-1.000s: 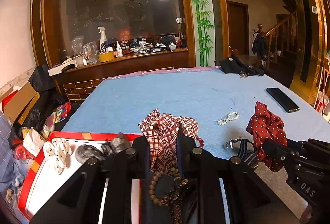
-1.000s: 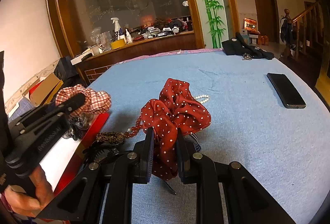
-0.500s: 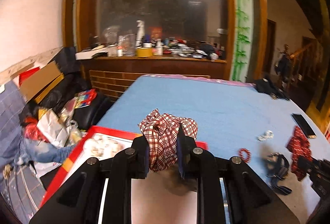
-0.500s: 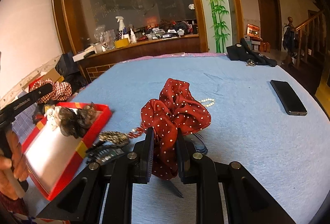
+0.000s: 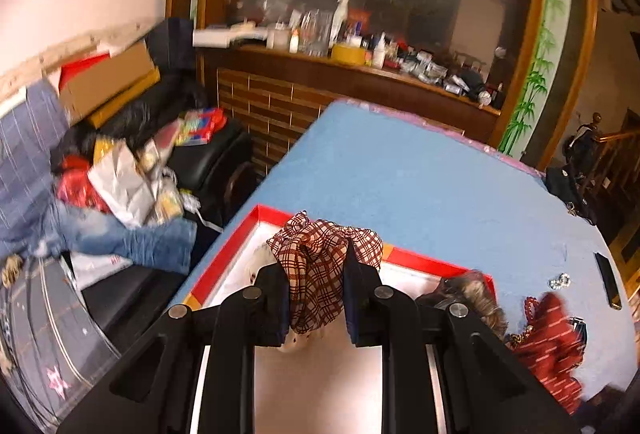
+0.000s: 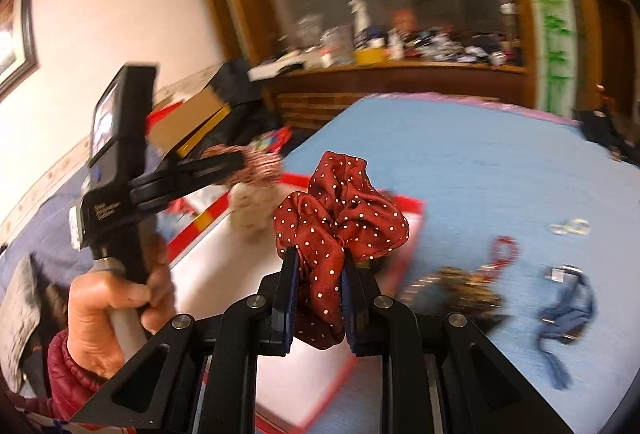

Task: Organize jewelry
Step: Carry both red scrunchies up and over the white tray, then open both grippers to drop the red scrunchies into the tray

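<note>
My left gripper is shut on a plaid red-and-white scrunchie and holds it above the far end of a red-rimmed white tray. It also shows in the right wrist view. My right gripper is shut on a red polka-dot scrunchie and holds it over the tray. A white furry item and a dark furry item lie in the tray.
On the blue table cover lie a red bead bracelet, a dark beaded piece, a blue band, a pearl bracelet and a black phone. Clutter sits left of the table.
Both grippers have swung left over the tray. The right gripper lifted the polka-dot scrunchie off the table and brought it above the tray. The left gripper still holds the plaid scrunchie.
</note>
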Demonstrator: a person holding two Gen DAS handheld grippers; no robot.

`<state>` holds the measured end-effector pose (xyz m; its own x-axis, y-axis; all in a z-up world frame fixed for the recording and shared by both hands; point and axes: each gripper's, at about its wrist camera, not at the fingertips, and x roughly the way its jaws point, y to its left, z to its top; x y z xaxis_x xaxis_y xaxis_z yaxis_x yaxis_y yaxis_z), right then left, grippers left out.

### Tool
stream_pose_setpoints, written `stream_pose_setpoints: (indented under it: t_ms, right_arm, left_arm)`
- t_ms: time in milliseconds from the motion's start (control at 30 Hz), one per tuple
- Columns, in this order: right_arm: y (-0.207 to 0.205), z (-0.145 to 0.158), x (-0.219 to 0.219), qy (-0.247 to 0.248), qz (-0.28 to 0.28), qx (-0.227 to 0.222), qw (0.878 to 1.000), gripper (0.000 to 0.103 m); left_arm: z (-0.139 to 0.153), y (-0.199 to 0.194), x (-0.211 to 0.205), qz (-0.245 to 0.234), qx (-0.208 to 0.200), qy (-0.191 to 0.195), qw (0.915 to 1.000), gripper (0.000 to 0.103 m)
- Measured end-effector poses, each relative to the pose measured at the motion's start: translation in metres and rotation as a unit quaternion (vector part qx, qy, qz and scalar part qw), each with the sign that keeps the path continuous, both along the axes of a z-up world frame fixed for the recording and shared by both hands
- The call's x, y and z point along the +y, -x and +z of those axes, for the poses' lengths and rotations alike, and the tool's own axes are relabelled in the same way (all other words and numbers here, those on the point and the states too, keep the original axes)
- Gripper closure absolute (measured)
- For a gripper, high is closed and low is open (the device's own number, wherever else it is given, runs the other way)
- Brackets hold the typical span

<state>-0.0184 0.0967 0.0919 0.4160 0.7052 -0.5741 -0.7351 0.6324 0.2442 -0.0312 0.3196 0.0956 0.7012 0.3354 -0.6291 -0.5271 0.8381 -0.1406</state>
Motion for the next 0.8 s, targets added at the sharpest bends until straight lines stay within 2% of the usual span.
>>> stream_pose_setpoints:
  t_ms: [100,233,400,667,800]
  right_arm:
    - [0.000,-0.019,0.024,0.014,0.020,0.005,1.000,0.082]
    - [-0.002,-0.043,0.034,0.032,0.046,0.030,0.998,0.081]
    - [0.002,-0.053,0.038,0.055,0.056,0.020,0.997,0.081]
    - [-0.007,-0.068,0.039,0.076,0.048,0.052,0.995,0.079]
    - [-0.010,-0.068,0.042,0.078,0.047,0.053,0.994,0.079]
  left_arm:
    - [-0.010,-0.008,-0.002,-0.010,0.021,0.012,0.9997,0.083]
    - [-0.019,-0.019,-0.013,-0.020,0.052,-0.006,0.9984,0.083]
    - [-0.030,-0.026,-0.017,-0.029,0.075,0.000,0.9968,0.083]
    - [-0.041,-0.031,-0.016,-0.029,0.097,0.004,0.9949,0.081]
    - [-0.040,-0.031,-0.015,-0.029,0.095,0.007,0.9950,0.079]
